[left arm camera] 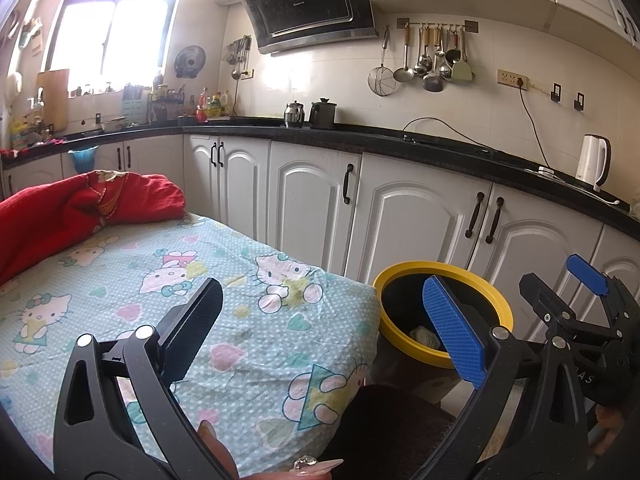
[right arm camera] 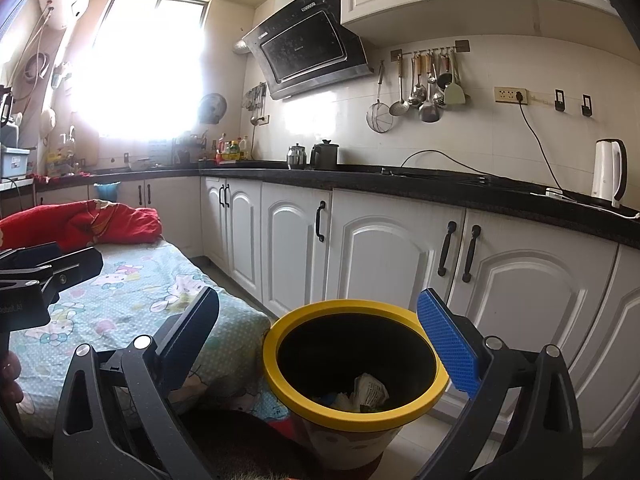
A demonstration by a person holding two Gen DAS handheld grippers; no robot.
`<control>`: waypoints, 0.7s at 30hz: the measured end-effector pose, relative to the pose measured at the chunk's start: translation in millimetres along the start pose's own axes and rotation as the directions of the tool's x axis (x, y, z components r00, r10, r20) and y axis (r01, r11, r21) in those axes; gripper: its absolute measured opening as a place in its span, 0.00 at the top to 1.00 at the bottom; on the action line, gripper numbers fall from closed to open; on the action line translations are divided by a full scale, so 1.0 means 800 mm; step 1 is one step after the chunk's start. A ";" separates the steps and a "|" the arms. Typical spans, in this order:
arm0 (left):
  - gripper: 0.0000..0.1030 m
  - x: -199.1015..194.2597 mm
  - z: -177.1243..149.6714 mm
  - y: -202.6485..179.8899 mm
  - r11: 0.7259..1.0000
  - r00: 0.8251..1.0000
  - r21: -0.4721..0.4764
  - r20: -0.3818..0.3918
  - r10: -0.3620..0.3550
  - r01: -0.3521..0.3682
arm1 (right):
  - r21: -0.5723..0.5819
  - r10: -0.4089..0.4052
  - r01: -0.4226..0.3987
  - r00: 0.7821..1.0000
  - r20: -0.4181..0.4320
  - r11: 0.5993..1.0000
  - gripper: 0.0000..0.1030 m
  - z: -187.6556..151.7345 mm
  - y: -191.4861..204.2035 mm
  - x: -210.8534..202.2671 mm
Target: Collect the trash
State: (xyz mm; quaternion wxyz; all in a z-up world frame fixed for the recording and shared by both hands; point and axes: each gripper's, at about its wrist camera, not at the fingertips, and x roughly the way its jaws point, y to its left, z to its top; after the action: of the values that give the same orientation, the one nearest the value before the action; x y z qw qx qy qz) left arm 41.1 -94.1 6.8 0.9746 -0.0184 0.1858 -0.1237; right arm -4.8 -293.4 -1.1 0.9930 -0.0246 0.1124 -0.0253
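Here, L to R: red blanket (left arm camera: 80, 208) bunched at the far end of the Hello Kitty sheet (left arm camera: 260, 320), which shows no loose litter; left gripper (left arm camera: 320, 332) hangs over it, jaws spread, empty. Right gripper (right arm camera: 316, 344) hovers w/ jaws wide, nothing held, above the yellow-rimmed trash bin (right arm camera: 280, 376) beside the bed, crumpled paper (right arm camera: 370, 390) inside. Likely a drop just done; best next step: sweep the bed for leftovers, keeping clear of the rim.

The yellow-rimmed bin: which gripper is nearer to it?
Right. The right gripper hangs open directly above the bin; the left gripper is open over the table beside it.
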 end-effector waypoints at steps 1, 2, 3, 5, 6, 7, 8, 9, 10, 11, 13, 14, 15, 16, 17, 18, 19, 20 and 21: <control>0.11 0.000 0.000 0.000 1.000 1.000 0.000 0.000 0.001 -0.001 | 0.000 0.000 0.000 1.000 0.000 1.000 0.06 0.000 0.001 0.000; 0.11 0.000 0.000 -0.001 1.000 1.000 0.000 -0.001 0.001 -0.001 | 0.001 0.001 -0.001 1.000 0.000 1.000 0.06 0.000 0.000 0.000; 0.11 0.000 0.000 0.000 1.000 1.000 0.000 -0.001 0.000 0.000 | 0.000 0.001 -0.001 1.000 -0.001 1.000 0.06 0.000 0.000 0.000; 0.11 0.000 0.001 0.002 1.000 1.000 0.000 -0.002 0.001 -0.001 | 0.000 0.001 -0.001 1.000 -0.001 1.000 0.06 0.000 0.000 0.000; 0.11 0.000 0.001 0.002 1.000 1.000 0.000 -0.002 0.001 -0.001 | 0.001 0.001 -0.001 1.000 -0.001 1.000 0.06 0.000 0.000 0.000; 0.11 0.000 0.001 0.001 1.000 1.000 0.000 0.000 0.001 -0.001 | 0.002 0.001 -0.001 1.000 0.000 1.000 0.06 0.000 0.000 0.000; 0.11 0.000 0.000 0.001 1.000 1.000 0.001 0.000 0.001 -0.001 | 0.001 0.001 -0.001 1.000 0.000 1.000 0.06 0.000 0.000 0.000; 0.11 0.000 0.000 0.001 1.000 1.000 0.001 0.000 0.000 0.000 | 0.001 0.001 -0.001 1.000 -0.001 1.000 0.06 0.000 -0.001 0.000; 0.11 0.000 0.001 0.001 1.000 1.000 0.001 -0.001 0.001 -0.001 | 0.001 0.002 -0.002 1.000 -0.001 1.000 0.06 0.000 -0.001 0.000; 0.11 0.000 0.000 0.000 1.000 1.000 0.000 0.000 0.000 0.000 | 0.001 0.002 -0.002 1.000 -0.002 1.000 0.06 0.000 0.000 0.000; 0.11 0.000 0.000 0.001 1.000 1.000 0.003 0.000 0.001 -0.001 | 0.001 0.001 -0.001 1.000 -0.001 1.000 0.06 0.000 -0.001 0.000; 0.11 0.000 0.000 0.001 1.000 1.000 0.004 -0.001 0.003 -0.003 | 0.001 0.002 -0.002 1.000 -0.001 1.000 0.06 0.000 -0.001 0.000; 0.11 0.000 0.001 0.003 1.000 1.000 0.003 -0.001 0.002 -0.002 | 0.001 0.002 -0.002 1.000 -0.001 1.000 0.06 0.000 0.000 0.000; 0.11 0.001 0.001 0.003 1.000 1.000 0.004 0.000 0.002 -0.002 | 0.001 0.002 -0.002 1.000 -0.001 1.000 0.06 0.000 0.000 0.000; 0.11 0.001 0.001 0.001 1.000 1.000 0.006 -0.001 0.005 -0.005 | 0.001 0.001 -0.001 1.000 0.000 1.000 0.06 0.000 -0.001 0.000; 0.11 0.001 0.001 0.002 1.000 1.000 0.007 0.000 0.006 -0.006 | 0.002 0.001 -0.001 1.000 -0.001 1.000 0.06 0.000 -0.001 0.000; 0.11 0.001 0.001 0.003 1.000 1.000 0.007 -0.001 0.005 -0.005 | 0.003 0.002 -0.002 1.000 -0.002 1.000 0.06 0.000 -0.001 0.001; 0.11 0.002 0.001 0.004 1.000 1.000 0.008 -0.005 0.006 -0.006 | 0.002 0.001 -0.001 1.000 -0.003 1.000 0.06 0.000 -0.001 0.001; 0.11 0.002 0.000 0.003 1.000 1.000 0.008 -0.004 0.009 -0.009 | 0.002 0.001 -0.001 1.000 -0.003 1.000 0.06 0.000 -0.001 0.001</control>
State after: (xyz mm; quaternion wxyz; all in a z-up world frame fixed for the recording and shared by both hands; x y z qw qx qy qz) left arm 42.9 -91.8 6.4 0.9748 -0.0135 0.1876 -0.1203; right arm -4.4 -294.1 -1.3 0.9929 -0.0234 0.1139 -0.0248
